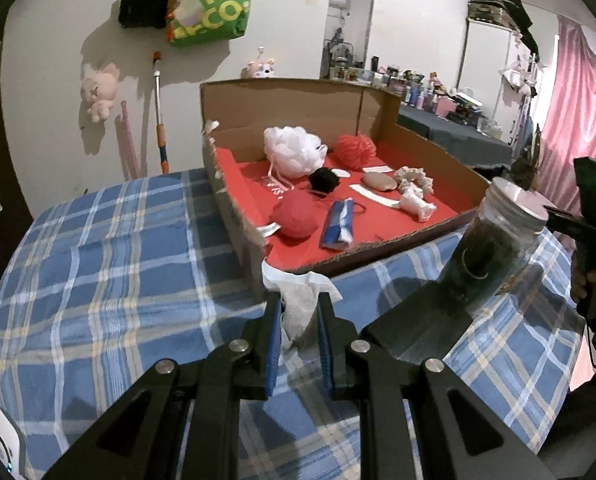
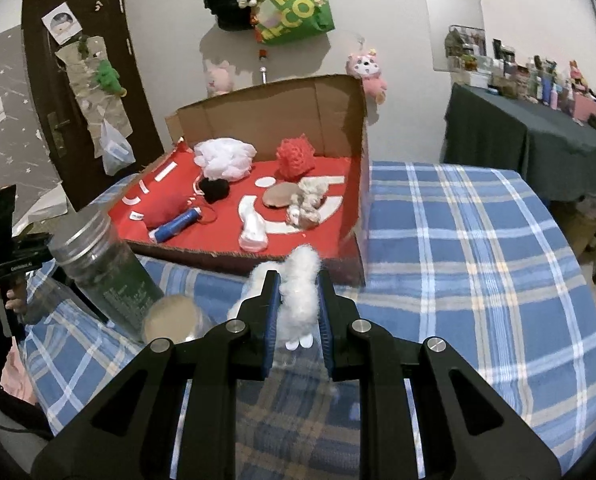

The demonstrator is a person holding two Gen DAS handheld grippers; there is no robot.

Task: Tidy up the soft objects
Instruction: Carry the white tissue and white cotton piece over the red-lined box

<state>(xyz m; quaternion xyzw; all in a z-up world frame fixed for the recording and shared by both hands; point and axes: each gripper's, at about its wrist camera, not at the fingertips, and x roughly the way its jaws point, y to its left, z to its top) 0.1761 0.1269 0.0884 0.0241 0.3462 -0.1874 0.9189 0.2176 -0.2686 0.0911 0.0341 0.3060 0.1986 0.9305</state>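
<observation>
The left hand-held gripper (image 1: 298, 312) pinches a white tissue (image 1: 300, 294) above the plaid-covered worktop (image 1: 109, 272). The right hand-held gripper (image 2: 298, 300) squeezes a white fluffy tuft (image 2: 300, 296). Near them a clear jar (image 2: 105, 272) leans. Beyond, the cardboard box (image 2: 269, 120) holds sponges, yarn balls and a blue roll.

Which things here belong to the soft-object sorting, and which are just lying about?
Job: white tissue in left gripper; white fluffy wad in right gripper; cardboard box with white mesh pouf.

Lying about: clear jar, green bag, pink plush.
</observation>
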